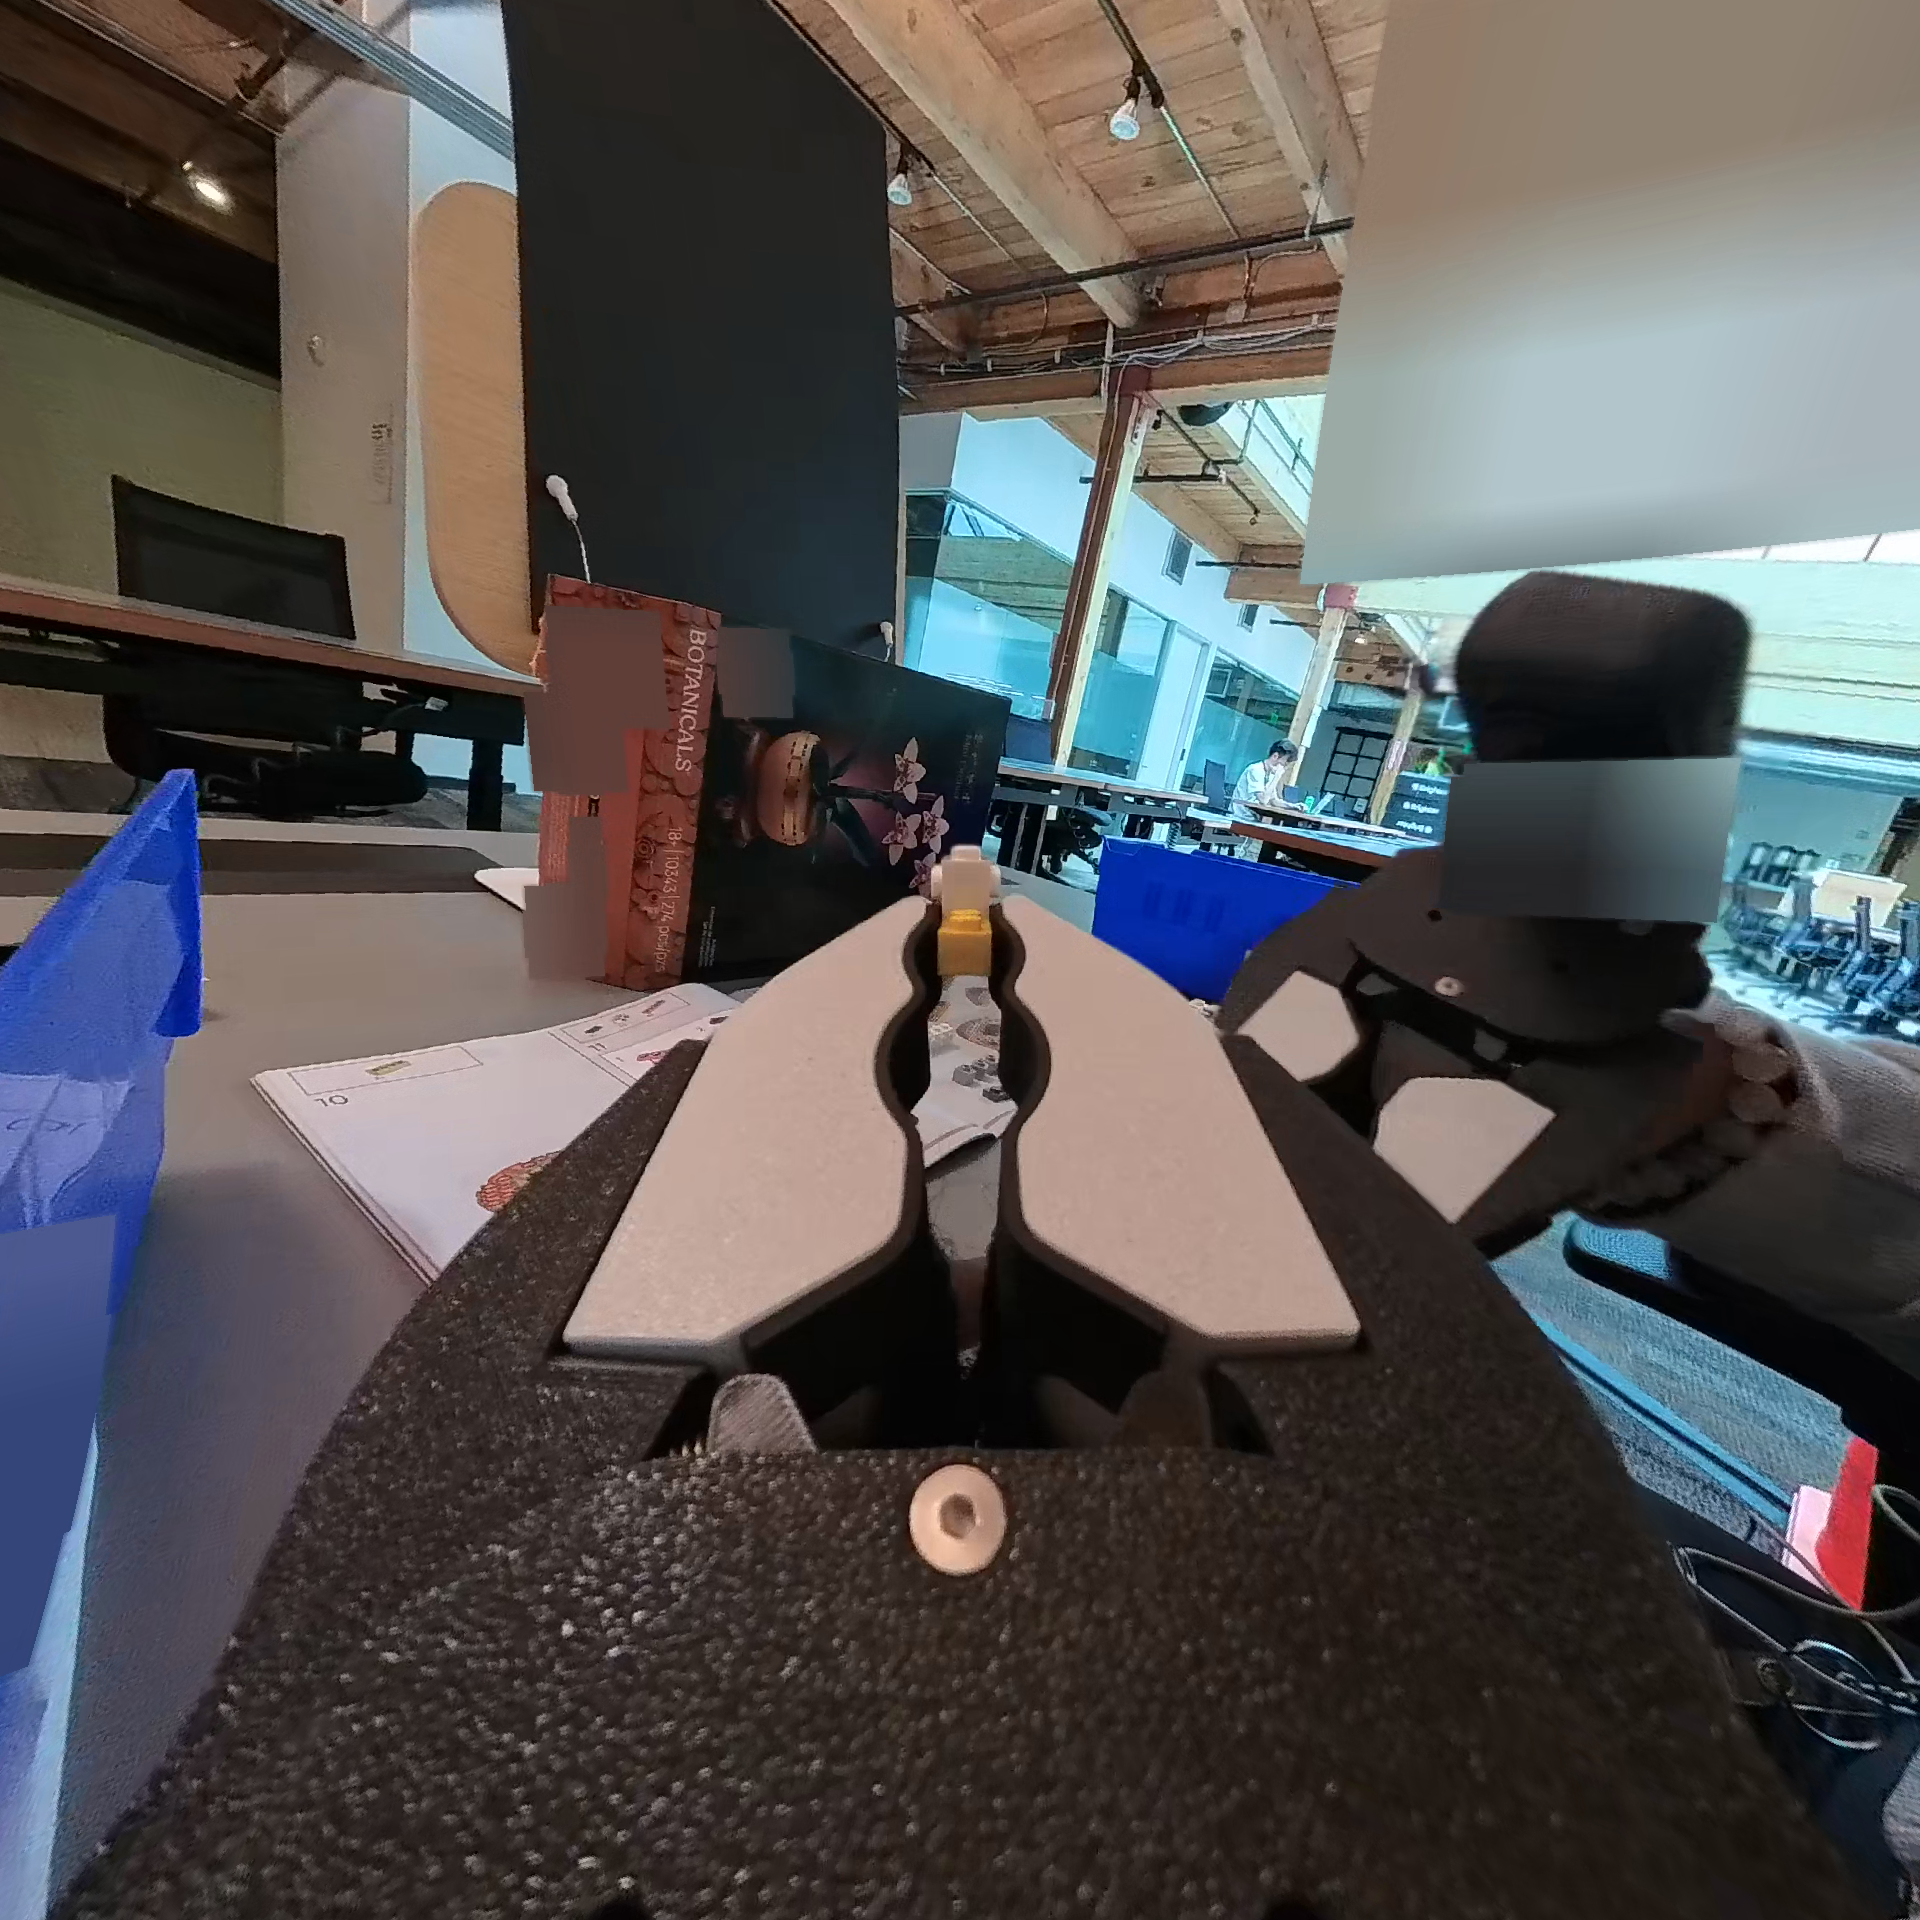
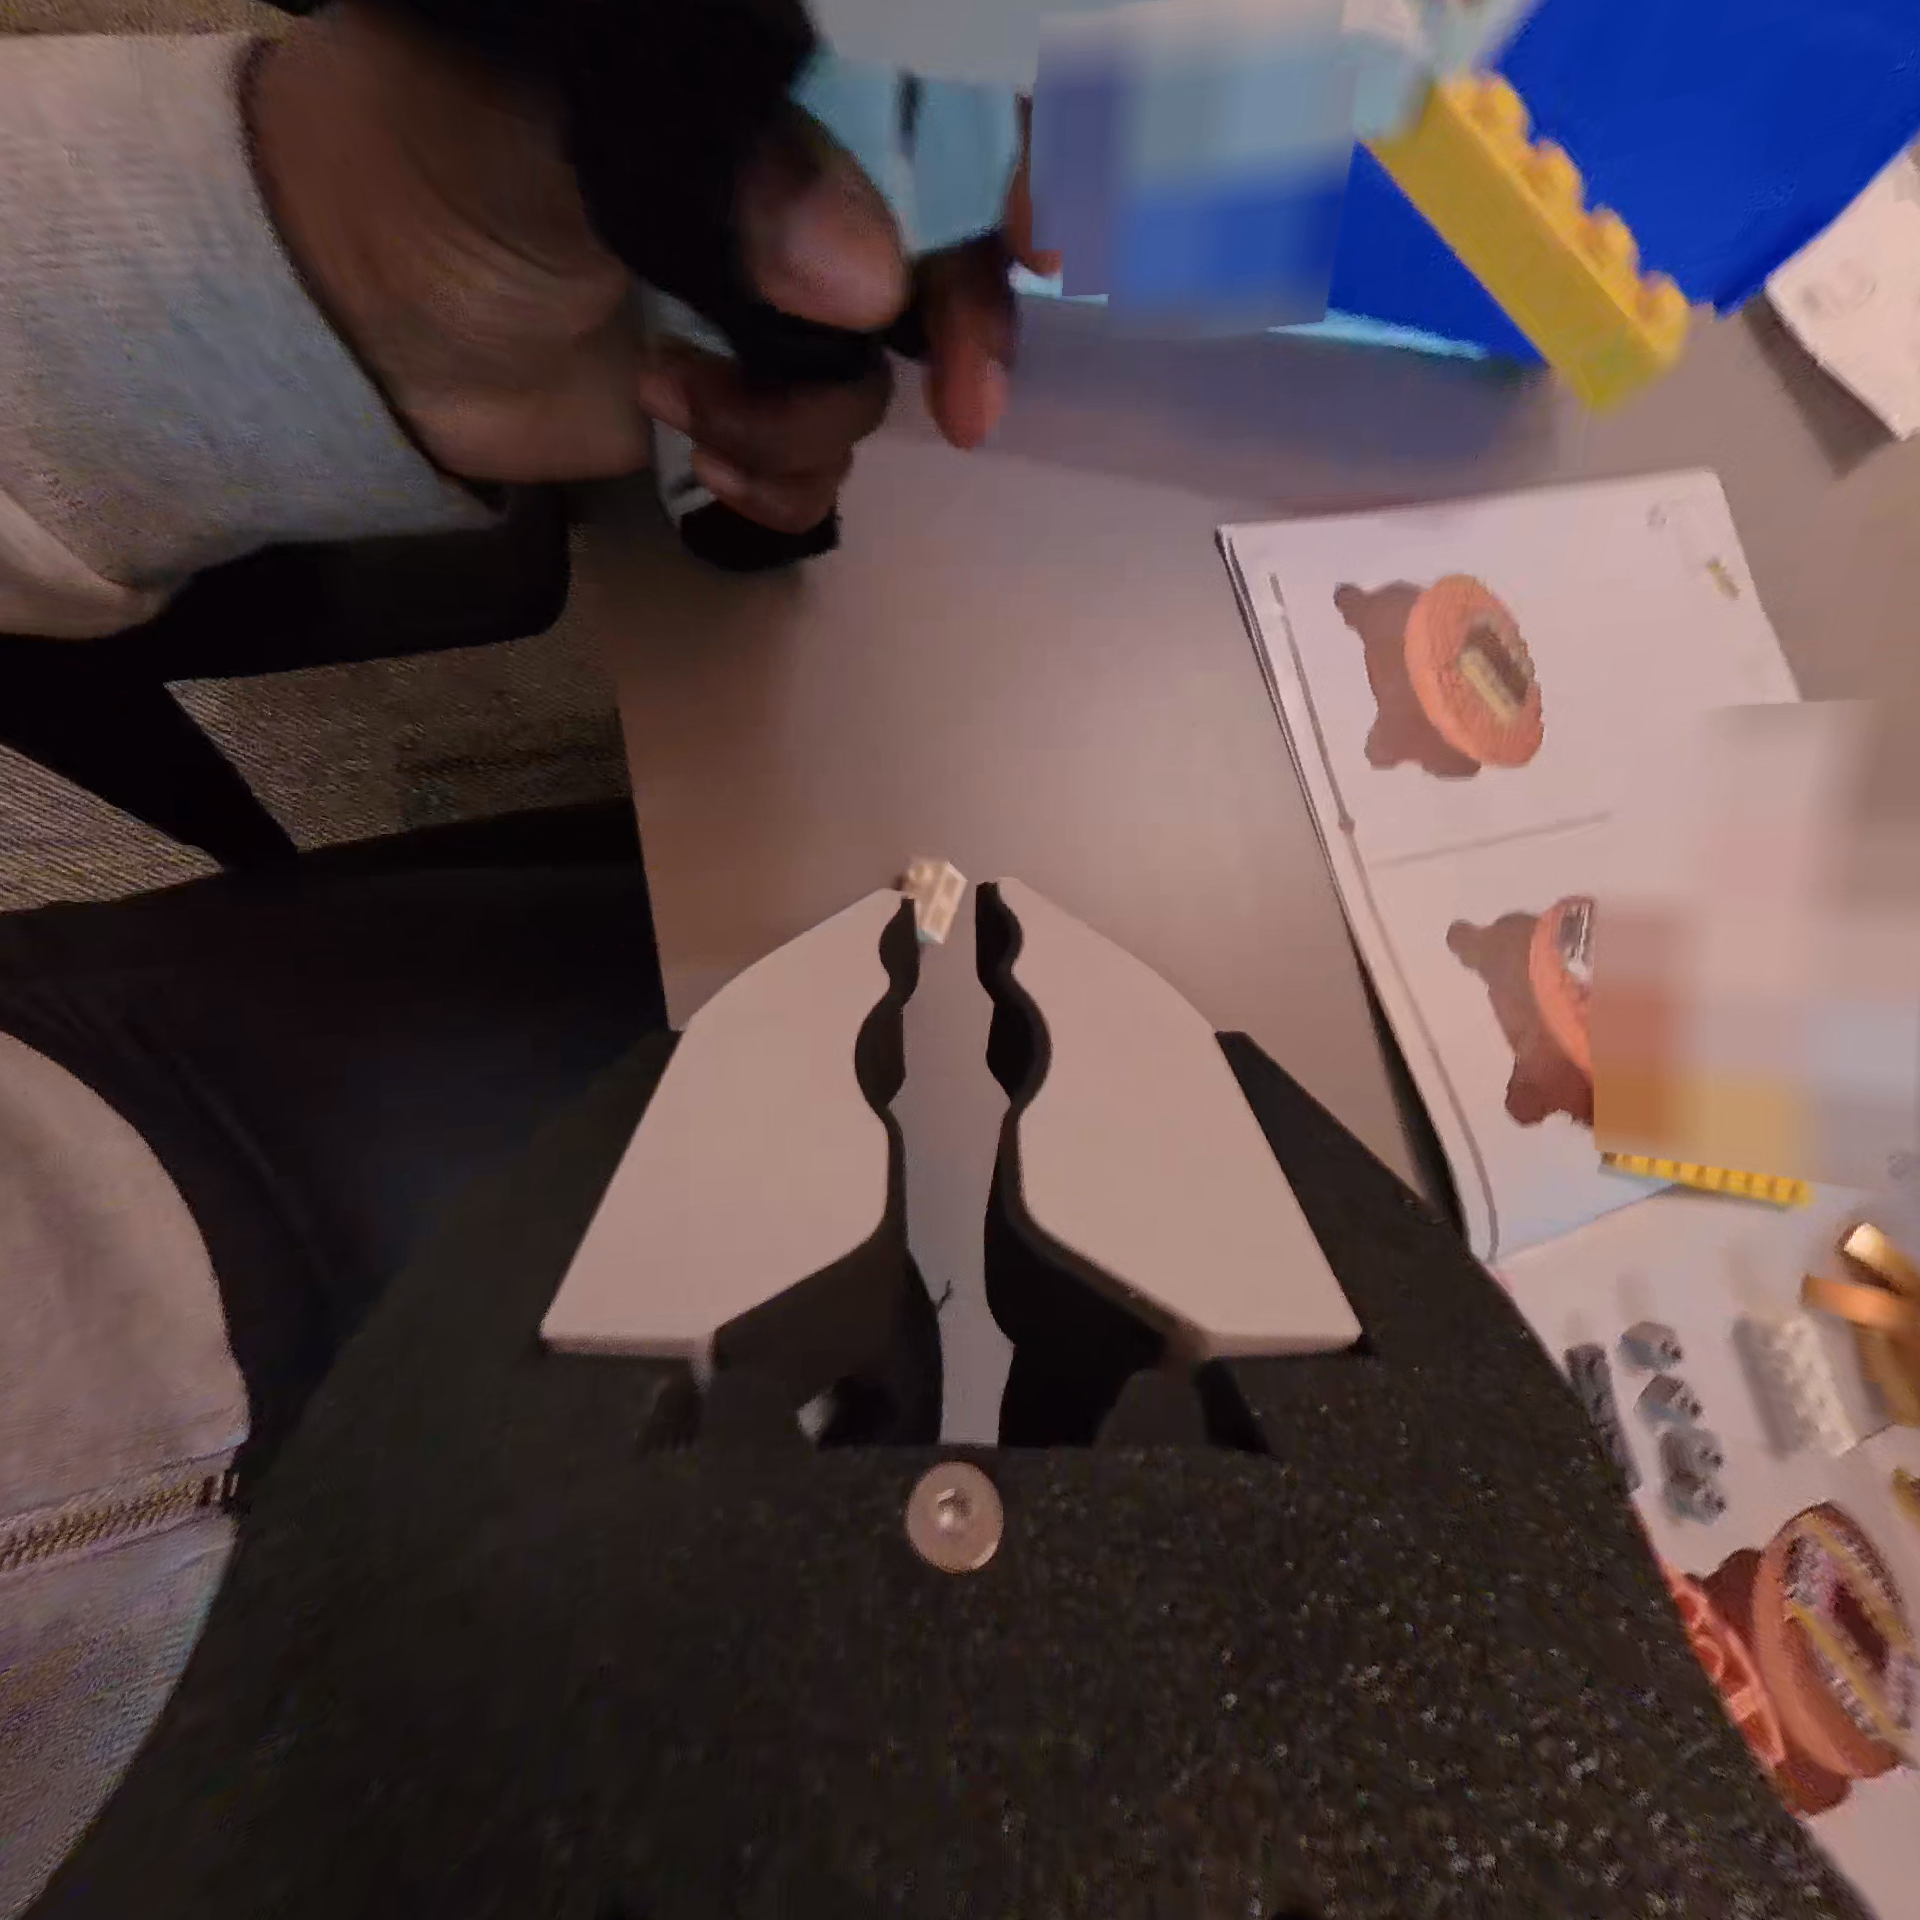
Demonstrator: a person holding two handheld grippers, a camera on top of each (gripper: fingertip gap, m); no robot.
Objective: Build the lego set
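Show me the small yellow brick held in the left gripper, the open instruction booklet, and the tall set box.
small yellow brick (image 1: 961, 940), left wrist view, front face
open instruction booklet (image 1: 436, 1132), left wrist view, left page
tall set box (image 1: 831, 821), left wrist view, dark front

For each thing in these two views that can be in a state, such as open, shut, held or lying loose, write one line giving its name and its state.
Left gripper: shut on yellow brick.
Yellow brick: clamped at the fingertips, a white piece on top.
Right gripper: a small white piece at its tips; grip unclear.
Instruction booklet: open, flat on table.
Set box: standing upright.
Grey pieces: loose on a page.
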